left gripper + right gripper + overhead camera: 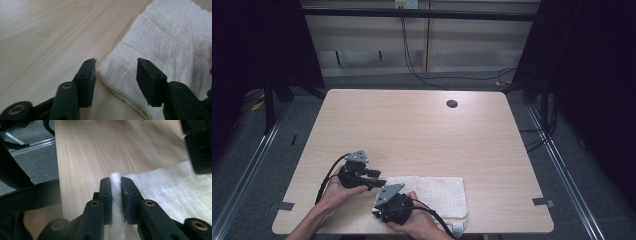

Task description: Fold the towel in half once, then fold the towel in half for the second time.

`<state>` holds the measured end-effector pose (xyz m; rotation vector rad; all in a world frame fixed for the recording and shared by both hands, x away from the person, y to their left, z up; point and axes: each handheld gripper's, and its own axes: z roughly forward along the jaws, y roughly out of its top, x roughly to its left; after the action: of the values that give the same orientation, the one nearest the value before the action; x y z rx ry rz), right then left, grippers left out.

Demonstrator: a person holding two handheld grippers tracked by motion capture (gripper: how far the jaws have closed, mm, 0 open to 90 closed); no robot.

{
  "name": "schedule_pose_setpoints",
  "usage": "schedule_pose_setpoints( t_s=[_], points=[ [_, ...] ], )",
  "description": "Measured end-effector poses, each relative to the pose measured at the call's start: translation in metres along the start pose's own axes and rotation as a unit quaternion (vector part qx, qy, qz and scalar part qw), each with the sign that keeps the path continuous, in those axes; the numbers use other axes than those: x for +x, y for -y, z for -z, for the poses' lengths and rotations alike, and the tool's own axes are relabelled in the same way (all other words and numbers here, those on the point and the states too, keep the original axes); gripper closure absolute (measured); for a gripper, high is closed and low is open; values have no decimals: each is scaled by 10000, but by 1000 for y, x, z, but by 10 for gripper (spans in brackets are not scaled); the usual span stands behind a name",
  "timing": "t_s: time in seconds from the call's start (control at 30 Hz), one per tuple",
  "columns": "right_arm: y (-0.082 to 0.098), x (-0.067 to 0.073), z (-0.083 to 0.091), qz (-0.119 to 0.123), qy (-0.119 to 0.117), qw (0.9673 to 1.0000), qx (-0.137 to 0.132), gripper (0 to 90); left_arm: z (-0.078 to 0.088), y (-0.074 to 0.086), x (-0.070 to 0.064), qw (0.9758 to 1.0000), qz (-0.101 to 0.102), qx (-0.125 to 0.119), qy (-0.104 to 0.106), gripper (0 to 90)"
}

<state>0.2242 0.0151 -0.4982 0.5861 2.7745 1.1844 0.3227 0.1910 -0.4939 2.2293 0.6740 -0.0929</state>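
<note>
So there's a white, folded, crinkly cotton cloth [432, 192] lying flat near the front edge of the pale wood-grain table [412, 125], a bit right of centre on the person's side. Both hands are down at its left end.

The right gripper [115, 182] has its two black jaws pinched tight on a little ridge of the cloth [160, 192]; you can see the white fabric bunched up and squeezed between the pads. From above, that right gripper [389, 200] sits at the cloth's front-left corner with its grey three-cornered plate facing up.

The left gripper [116, 68] is a different story: its jaws stand apart, straddling the cloth's hemmed corner [160, 47]. One pad is over bare wood, the other over the fabric, and neither is pressing on it as far as I can see. From above, the left gripper [374, 176] points right at the cloth's back-left edge, just beside the other one.

There's a small dark round hole [452, 103] in the table, well off at the far side.
</note>
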Motion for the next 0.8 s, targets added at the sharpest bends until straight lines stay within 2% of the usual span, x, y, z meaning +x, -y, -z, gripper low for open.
schedule_pose_setpoints(
  t_s=[0.03, 0.27, 0.3, 0.33, 0.4, 0.47, 0.57, 0.67, 0.77, 0.8],
  points=[
    [-1, -1, 0, 65, -8, 10000, 33, 802, -3, 1, -1, 9999, -39, 92, -17, 548],
    [-2, -2, 0, 7, -37, 10000, 81, 813, -3, 1, 0, 9999, -63, 88, -108, 538],
    [-2, -2, 0, -9, -22, 10000, 90, 813, -3, 1, -1, 9998, -84, 79, -167, 556],
    [-2, -3, 0, -27, -43, 10000, 67, 814, -4, 0, -1, 9997, -112, 91, -213, 644],
    [-2, -3, 0, -39, -43, 10000, 68, 815, -5, 0, -1, 9996, -107, 71, -242, 665],
    [-2, -3, 0, -49, -40, 10000, 61, 821, -4, -1, 1, 9994, -94, 108, -302, 732],
    [-2, -3, 0, -94, -61, 9999, 69, 836, -5, 0, 2, 9997, -71, 99, -198, 860],
    [-2, -3, 0, -133, -59, 9999, 42, 839, -6, -2, 0, 9996, -34, 160, -215, 871],
    [-3, -3, 0, -139, -82, 9999, 52, 840, -4, 0, 4, 9999, 133, 78, -17, 873],
    [-4, -4, 0, -151, -119, 9998, 31, 840, -3, 1, 6, 9999, 161, 57, -16, 873]
  ],
)
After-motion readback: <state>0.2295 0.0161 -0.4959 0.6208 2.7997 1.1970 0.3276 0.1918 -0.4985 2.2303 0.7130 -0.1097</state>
